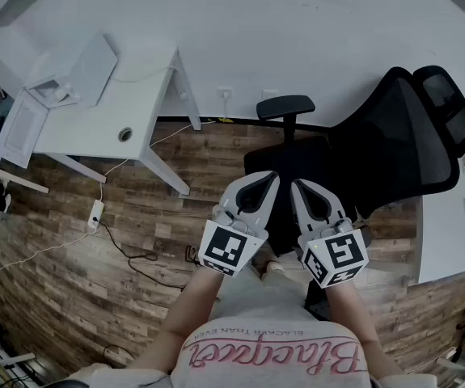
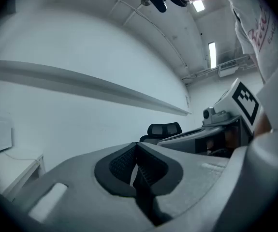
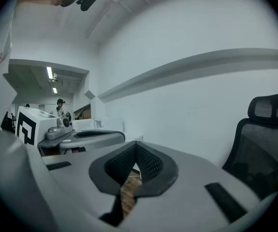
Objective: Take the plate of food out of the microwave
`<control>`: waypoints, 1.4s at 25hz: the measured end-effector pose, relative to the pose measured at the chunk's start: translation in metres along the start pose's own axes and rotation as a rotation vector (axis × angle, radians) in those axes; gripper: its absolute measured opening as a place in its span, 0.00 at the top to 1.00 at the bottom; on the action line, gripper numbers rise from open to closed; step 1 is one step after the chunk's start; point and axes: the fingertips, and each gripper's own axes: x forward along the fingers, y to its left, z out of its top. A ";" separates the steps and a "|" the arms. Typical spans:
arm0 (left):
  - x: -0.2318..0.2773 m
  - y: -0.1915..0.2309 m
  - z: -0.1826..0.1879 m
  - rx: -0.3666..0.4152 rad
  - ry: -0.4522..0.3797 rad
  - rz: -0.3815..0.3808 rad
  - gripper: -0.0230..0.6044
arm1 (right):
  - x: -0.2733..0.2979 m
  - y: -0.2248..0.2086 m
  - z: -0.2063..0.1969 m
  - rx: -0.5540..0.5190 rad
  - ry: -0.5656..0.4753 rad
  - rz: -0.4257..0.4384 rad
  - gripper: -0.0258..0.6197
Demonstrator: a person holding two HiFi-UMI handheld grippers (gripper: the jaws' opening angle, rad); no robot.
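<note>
At centre, left tongs (image 1: 269, 178) and right tongs (image 1: 298, 186) both clenched, empty, facing chair (image 1: 394, 136) at two o'clock. Presumed microwave (image 1: 86, 69) on surface (image 1: 147, 120) at ten o'clock; plate unseen. Risks: floor cable (image 1: 127, 253) tripping the walker; unopened tongs knocking plate.

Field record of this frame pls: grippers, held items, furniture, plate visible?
left gripper: shut, empty
right gripper: shut, empty
pose: side by side in front of the person, above the wood-pattern floor
chair: black mesh office chair, just beyond the grippers
desk: white desk, upper left, with a white boxy appliance on it
plate of food: not visible
</note>
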 end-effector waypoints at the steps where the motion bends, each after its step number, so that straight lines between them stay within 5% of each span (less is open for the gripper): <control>1: 0.004 -0.005 0.003 0.014 -0.002 0.002 0.96 | -0.004 -0.004 0.002 -0.007 -0.004 0.003 0.94; 6: 0.018 -0.036 0.012 0.079 0.005 0.010 0.96 | -0.028 -0.022 0.008 -0.034 -0.021 0.023 0.94; 17: 0.007 -0.073 0.005 0.049 0.010 0.144 0.96 | -0.058 -0.037 -0.006 0.080 -0.037 0.139 0.94; 35: -0.074 -0.036 0.019 0.072 -0.046 0.209 0.96 | -0.046 0.044 0.000 0.009 -0.075 0.136 0.94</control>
